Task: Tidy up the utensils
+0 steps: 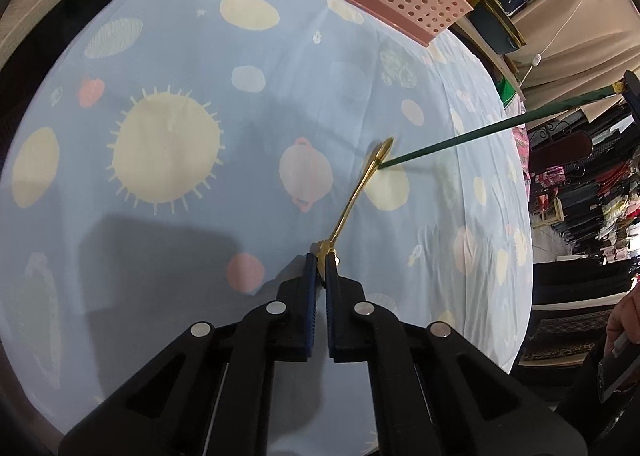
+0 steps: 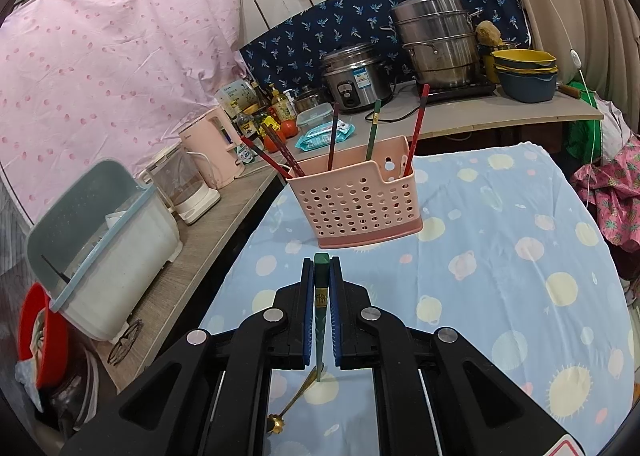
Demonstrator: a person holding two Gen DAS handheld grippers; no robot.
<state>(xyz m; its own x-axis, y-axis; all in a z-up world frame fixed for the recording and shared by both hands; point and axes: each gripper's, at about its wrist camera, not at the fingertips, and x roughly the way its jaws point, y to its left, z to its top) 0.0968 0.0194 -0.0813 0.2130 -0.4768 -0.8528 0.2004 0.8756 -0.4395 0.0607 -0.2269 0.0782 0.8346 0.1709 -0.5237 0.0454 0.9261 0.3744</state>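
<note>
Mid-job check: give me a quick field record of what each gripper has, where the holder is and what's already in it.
left gripper: shut on gold spoon at its handle end, bowl pointing away over the cloth
right gripper: shut on green chopstick, its tip down by the spoon bowl
pink basket: upright on the far part of the table, apart from both grippers
in basket: several red and dark chopsticks, one green chopstick in basket
tablecloth: light blue with planet print, no other loose utensils seen

Both tools look alike: the left black plastic two-finger tool [image 1: 320, 260] and its right twin [image 2: 322, 268] have ribbed blue finger pads [image 1: 310, 296] and round silver pivot pins [image 1: 277, 307].
</note>
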